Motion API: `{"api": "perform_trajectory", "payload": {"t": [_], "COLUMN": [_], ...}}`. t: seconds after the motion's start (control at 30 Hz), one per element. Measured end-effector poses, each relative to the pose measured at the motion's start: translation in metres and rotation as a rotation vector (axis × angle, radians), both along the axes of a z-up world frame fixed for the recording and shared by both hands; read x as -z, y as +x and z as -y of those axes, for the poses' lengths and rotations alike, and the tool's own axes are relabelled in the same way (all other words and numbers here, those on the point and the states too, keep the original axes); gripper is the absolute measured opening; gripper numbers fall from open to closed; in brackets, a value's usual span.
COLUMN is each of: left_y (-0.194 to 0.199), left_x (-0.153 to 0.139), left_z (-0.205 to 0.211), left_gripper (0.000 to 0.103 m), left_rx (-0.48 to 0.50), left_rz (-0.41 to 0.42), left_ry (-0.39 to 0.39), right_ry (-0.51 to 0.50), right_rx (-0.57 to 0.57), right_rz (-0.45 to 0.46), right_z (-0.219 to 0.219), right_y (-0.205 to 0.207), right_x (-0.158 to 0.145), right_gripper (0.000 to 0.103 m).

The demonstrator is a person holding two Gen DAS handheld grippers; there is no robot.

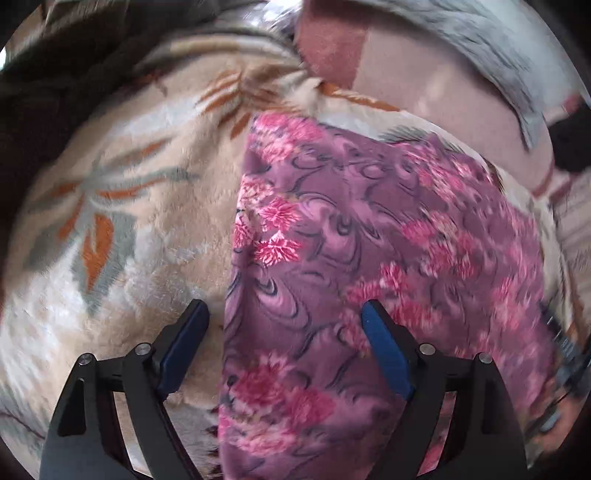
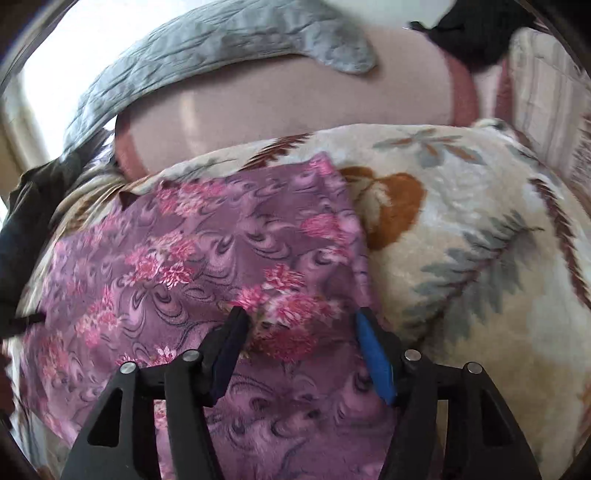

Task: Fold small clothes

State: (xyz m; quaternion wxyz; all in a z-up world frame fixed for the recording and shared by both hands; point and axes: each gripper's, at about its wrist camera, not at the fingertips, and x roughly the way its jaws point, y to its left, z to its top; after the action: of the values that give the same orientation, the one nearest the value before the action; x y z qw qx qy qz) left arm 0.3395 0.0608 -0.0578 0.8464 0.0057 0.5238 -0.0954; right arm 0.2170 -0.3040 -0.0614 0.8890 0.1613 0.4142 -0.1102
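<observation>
A purple cloth with pink flowers (image 1: 369, 240) lies flat on a cream leaf-patterned blanket (image 1: 129, 221). My left gripper (image 1: 284, 314) is open and empty, straddling the cloth's left edge, one finger over the blanket and one over the cloth. In the right wrist view the same cloth (image 2: 192, 258) lies on the blanket (image 2: 461, 240). My right gripper (image 2: 301, 319) is open and empty over the cloth, near its right edge.
A pink pillow (image 2: 277, 103) lies behind the blanket with a grey cloth (image 2: 229, 44) draped over it. A black item (image 2: 476, 33) sits at the back right. Dark fabric (image 1: 48, 85) lies at the far left.
</observation>
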Motion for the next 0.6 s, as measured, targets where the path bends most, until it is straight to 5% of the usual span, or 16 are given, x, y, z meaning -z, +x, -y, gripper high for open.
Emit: {"api": "perform_trajectory", "payload": {"t": [0.13,0.2,0.3,0.4,0.47,0.6], "left_y": [-0.023,-0.034,-0.049,-0.074,-0.082,-0.071], "left_x": [-0.016,-0.012,0.003,0.003,-0.003,-0.017], "left_z": [-0.016,-0.021,-0.011,0.012,0.011,-0.02], "left_gripper": [0.085,0.085,0.085,0.085,0.085,0.085], "left_rx": [0.016,0.016,0.083,0.197,0.241,0.167], "left_rz": [-0.034,-0.052,-0.046,-0.004,0.009,-0.007], "left_ry": [-0.195,-0.214,-0.099,0.11,0.105,0.037], "right_ry": [0.04,0.001,-0.007,-0.099,-0.119,-0.148], "right_rx": [0.005,-0.015,-0.057,-0.052,-0.033,-0.212], "right_rz": [0.093,0.105,-0.03,-0.033,-0.038,0.051], "right_z": [-0.02,-0.039,-0.058,-0.068,-0.08,-0.142], "right_y": [-0.029,-0.047,-0.054,-0.057,-0.056,-0.062], "right_x": [-0.028,-0.028,0.007,0.004,-0.009,-0.032], "right_gripper": [0.06,0.06,0.062,0.061,0.062,0.062]}}
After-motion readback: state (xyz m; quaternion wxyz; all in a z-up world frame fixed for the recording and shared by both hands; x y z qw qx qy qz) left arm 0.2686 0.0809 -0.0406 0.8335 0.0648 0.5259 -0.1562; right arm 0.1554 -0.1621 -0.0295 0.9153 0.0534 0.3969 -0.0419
